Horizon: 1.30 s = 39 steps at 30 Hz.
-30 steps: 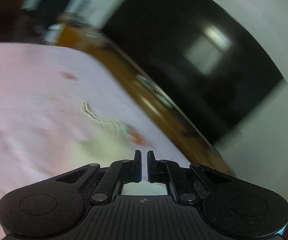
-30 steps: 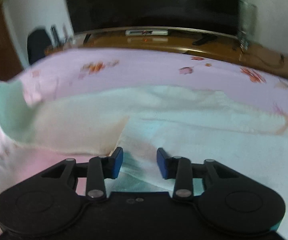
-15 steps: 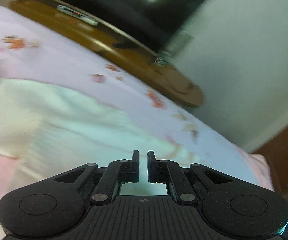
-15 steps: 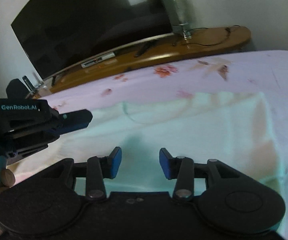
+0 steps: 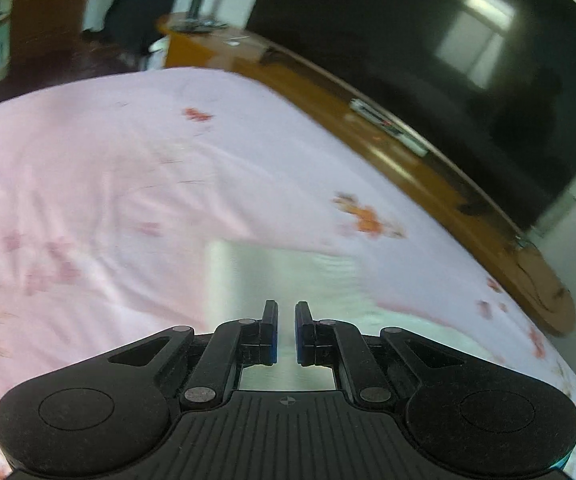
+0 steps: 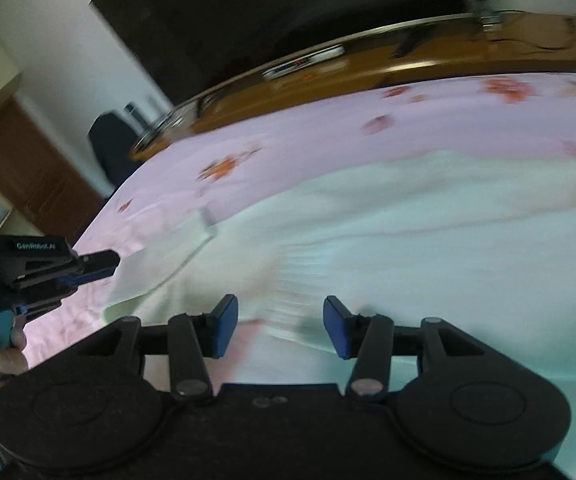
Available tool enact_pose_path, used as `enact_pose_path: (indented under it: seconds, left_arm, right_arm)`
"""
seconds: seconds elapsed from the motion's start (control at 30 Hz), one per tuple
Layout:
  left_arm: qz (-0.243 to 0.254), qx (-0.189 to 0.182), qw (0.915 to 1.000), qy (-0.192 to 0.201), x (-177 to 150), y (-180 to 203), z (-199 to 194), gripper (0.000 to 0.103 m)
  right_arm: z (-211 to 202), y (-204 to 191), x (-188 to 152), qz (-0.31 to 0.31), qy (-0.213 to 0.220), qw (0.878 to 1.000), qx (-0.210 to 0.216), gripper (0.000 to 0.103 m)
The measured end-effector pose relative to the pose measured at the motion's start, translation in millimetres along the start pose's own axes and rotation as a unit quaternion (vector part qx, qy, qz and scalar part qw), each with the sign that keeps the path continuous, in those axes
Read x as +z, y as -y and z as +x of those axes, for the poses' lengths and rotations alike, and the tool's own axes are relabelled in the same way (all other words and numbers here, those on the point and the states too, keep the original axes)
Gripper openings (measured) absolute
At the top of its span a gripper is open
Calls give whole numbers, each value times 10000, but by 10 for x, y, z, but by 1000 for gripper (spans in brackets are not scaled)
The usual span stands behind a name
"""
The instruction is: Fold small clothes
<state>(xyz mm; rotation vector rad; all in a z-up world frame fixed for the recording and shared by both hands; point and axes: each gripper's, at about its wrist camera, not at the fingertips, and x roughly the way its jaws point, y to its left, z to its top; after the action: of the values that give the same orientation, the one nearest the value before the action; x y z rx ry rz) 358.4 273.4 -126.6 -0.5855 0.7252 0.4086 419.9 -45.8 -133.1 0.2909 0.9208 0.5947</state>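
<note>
A pale cream-and-mint small garment (image 6: 388, 240) lies spread on the pink floral bedsheet (image 6: 288, 140). In the left wrist view its folded edge (image 5: 280, 272) lies just ahead of my left gripper (image 5: 286, 332), whose jaws are nearly together with a thin gap and nothing clearly between them. My right gripper (image 6: 280, 328) is open over the garment's near edge. The left gripper also shows at the left of the right wrist view (image 6: 92, 264), held in a hand beside a sleeve-like flap (image 6: 168, 264).
A wooden TV bench (image 5: 428, 168) with a large dark television (image 5: 448, 60) runs along the far side of the bed. A dark chair (image 5: 140, 4) and a wooden cabinet (image 5: 44, 0) stand beyond the bed's left end. The pink sheet (image 5: 88, 200) stretches left.
Both views have swung and are blurred. The left gripper has moved from over the garment's right part back to its left edge. The right gripper stays open over the cloth.
</note>
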Motion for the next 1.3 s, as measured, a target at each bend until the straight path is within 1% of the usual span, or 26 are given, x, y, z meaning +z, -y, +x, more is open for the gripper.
enact_pose_path:
  seconds: [0.07, 0.1, 0.2, 0.23, 0.3, 0.37, 0.43, 0.47, 0.5, 0.57, 0.6, 0.67, 0.77, 0.83, 0.93, 1.07, 1.13, 1.2, 1.3]
  left_arm:
    - [-71, 45, 9998, -160, -35, -171, 84, 7]
    - [-128, -19, 9996, -253, -44, -179, 201, 7]
    - [-392, -175, 9976, -540, -14, -323, 368, 7]
    - [-454, -190, 9972, -564, -44, -297, 437, 7]
    - [-549, -211, 9968, -539, -61, -371, 453, 7]
    - [-534, -216, 9972, -487, -57, -402, 491, 7]
    - [-441, -186, 9979, -436, -55, -405, 477, 7]
    - [-379, -167, 9982, -428, -53, -389, 466, 7]
    - [-350, -145, 9984, -416, -47, -383, 469, 7]
    - [-271, -130, 9987, -406, -35, -346, 464, 7]
    - [-206, -101, 9988, -428, -35, -317, 483, 7]
    - [-192, -45, 9986, -481, -34, -281, 509, 7]
    - [-197, -83, 9985, -510, -48, -222, 506, 7]
    - [-95, -152, 9985, -511, -81, -139, 460, 7]
    - [158, -212, 9984, -509, -160, 21, 383, 7]
    - [439, -534, 9959, -584, -308, 304, 247, 7]
    - [589, -727, 9935, -647, -399, 472, 189, 7]
    - [773, -932, 9896, -774, -512, 663, 149, 7]
    - [928, -1085, 9854, -927, -683, 874, 143, 7]
  right_arm:
    - [212, -173, 66, 4, -157, 9997, 205, 48]
    - [340, -255, 109, 16, -221, 9994, 273, 48]
    - [696, -403, 218, 98, -396, 9986, 328, 46]
    - [795, -429, 254, 139, -437, 9984, 331, 45]
    - [981, -429, 307, 283, -527, 9975, 365, 44]
    - [1097, -409, 319, 409, -496, 9972, 375, 41]
    - [1169, -403, 359, 468, -366, 9977, 313, 34]
    - [1197, -380, 380, 538, -328, 9975, 315, 33]
    - [1228, -365, 405, 596, -305, 9972, 319, 29]
    - [1295, -367, 449, 629, -249, 9973, 282, 13]
    - [1292, -386, 448, 551, -224, 9978, 280, 6]
    - [1271, -457, 410, 241, -175, 9994, 158, 6]
    - [1095, -532, 345, -242, 7, 9996, -109, 5]
    - [901, -529, 320, -386, 164, 9988, -232, 5]
    - [535, -540, 287, -611, 565, 9956, -434, 5]
    - [-7, -471, 235, -814, 1114, 9878, -726, 5]
    - [-311, -352, 193, -922, 1368, 9812, -1005, 5]
    - [-561, -175, 150, -987, 1494, 9746, -1348, 5]
    - [-937, 246, 82, -774, 1601, 9654, -1910, 5]
